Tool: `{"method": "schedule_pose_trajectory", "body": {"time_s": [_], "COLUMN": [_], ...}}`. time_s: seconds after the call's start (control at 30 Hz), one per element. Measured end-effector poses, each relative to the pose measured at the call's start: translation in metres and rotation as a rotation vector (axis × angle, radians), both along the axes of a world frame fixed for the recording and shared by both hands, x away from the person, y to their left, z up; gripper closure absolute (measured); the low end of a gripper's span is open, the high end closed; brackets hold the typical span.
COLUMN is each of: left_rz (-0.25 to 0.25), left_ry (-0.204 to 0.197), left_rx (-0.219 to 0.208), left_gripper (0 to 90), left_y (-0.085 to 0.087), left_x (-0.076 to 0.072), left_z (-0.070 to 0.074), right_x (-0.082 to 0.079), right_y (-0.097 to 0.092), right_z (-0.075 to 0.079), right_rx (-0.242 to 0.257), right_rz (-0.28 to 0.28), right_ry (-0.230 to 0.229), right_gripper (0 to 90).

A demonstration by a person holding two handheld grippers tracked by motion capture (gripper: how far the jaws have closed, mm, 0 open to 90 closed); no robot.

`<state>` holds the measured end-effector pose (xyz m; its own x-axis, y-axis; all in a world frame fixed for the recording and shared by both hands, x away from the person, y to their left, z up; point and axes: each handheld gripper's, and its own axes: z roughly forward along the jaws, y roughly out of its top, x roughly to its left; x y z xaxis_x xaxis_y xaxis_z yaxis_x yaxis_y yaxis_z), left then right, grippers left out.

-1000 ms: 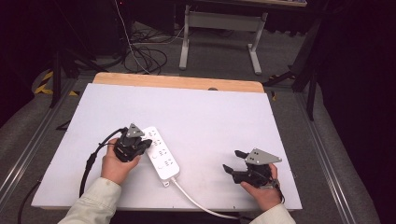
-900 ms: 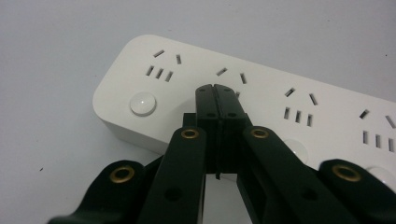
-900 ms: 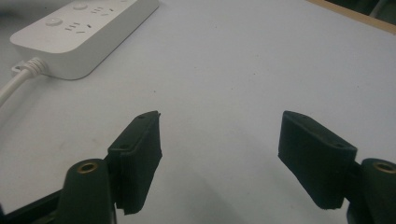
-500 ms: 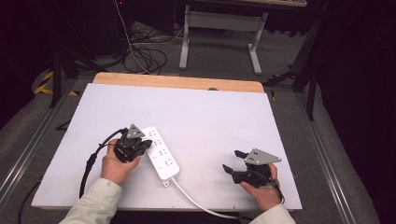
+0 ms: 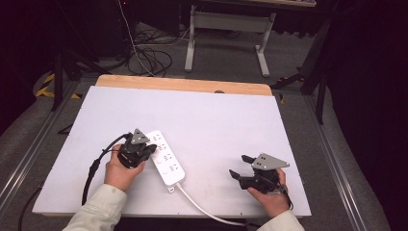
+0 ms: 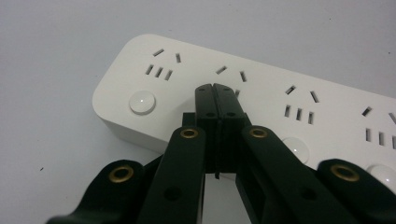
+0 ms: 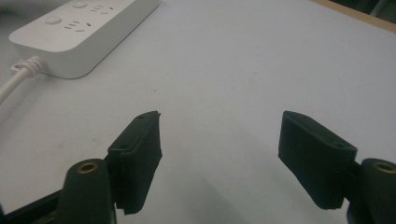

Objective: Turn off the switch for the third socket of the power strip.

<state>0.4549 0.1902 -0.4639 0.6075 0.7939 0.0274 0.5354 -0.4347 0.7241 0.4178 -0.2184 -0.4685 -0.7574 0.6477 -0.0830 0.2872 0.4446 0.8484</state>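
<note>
The power strip [image 5: 165, 158] lies flat on the white table [image 5: 216, 120], toward its near left part; its long axis runs diagonally, far end up-left, near end down-right, where the cord [image 5: 202, 209] leaves it and trails off the near edge; in the left gripper view its sockets and round buttons [image 6: 142, 101] face up.

The left gripper [image 5: 151, 150] is right at the strip's far-left end, coming in from the strip's left side; its jaws are pressed together with nothing between them, and in the left gripper view the joined tips sit over the strip's top face between two socket groups, near a button; whether they touch the surface I cannot tell.

The right gripper [image 5: 241, 166] rests well apart to the right, low over bare table, jaws spread wide and empty; from it the strip [image 7: 84, 32] lies up-left, cord end nearest.

The left hand [image 5: 120, 171] is plainly the nearer; a button press would probably fall to it.
</note>
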Motion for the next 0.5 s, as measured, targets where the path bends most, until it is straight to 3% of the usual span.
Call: {"method": "schedule_pose_trajectory", "body": {"time_s": [0.27, 0.5], "left_rz": [-0.001, -0.003], "left_ry": [0.025, 0.033], "left_rx": [-0.037, -0.035], "left_gripper": [90.0, 90.0], "left_y": [0.0037, 0.0041], "left_x": [0.0027, 0.0038], "left_z": [-0.0004, 0.0002], "right_x": [0.0004, 0.0003], "right_y": [0.0006, 0.0008], "right_z": [-0.0007, -0.0007], "right_rx": [0.0, -0.001], "right_rz": [0.0, 0.0], "right_ry": [0.005, 0.005], "right_gripper": [30.3, 30.2]}}
